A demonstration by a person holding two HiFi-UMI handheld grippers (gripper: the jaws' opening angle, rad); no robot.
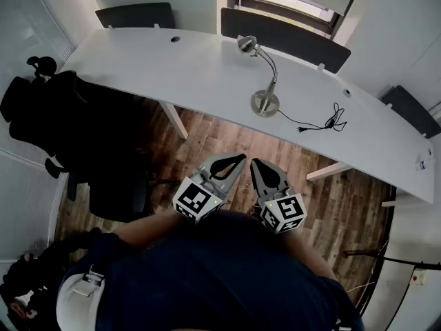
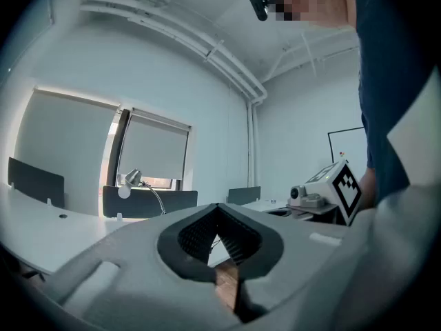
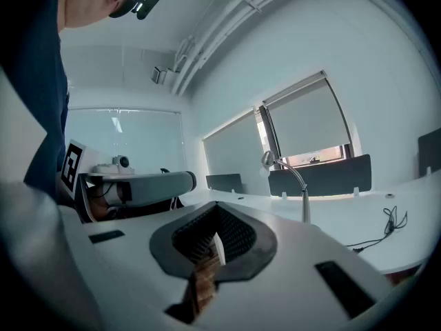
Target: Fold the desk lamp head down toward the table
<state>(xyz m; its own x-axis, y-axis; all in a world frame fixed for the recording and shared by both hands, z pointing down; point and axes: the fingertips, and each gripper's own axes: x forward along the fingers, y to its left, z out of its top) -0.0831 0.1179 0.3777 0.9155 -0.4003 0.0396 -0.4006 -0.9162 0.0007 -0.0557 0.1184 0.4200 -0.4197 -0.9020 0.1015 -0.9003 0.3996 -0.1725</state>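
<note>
A silver desk lamp (image 1: pixel 264 102) stands on the white table (image 1: pixel 172 67), its round base near the front edge. The gooseneck curves up and left to the lamp head (image 1: pixel 247 44), which is raised. The lamp shows far off in the left gripper view (image 2: pixel 132 179) and in the right gripper view (image 3: pixel 303 192). My left gripper (image 1: pixel 236 158) and right gripper (image 1: pixel 255 163) are held side by side close to my body, over the wooden floor, well short of the table. Both are shut with nothing between the jaws.
A black cable (image 1: pixel 324 124) trails right from the lamp base across the table. Dark partition panels (image 1: pixel 284 36) stand along the table's far side. A black office chair (image 1: pixel 62 116) stands at the left. The table leg (image 1: pixel 174 120) meets the wooden floor ahead.
</note>
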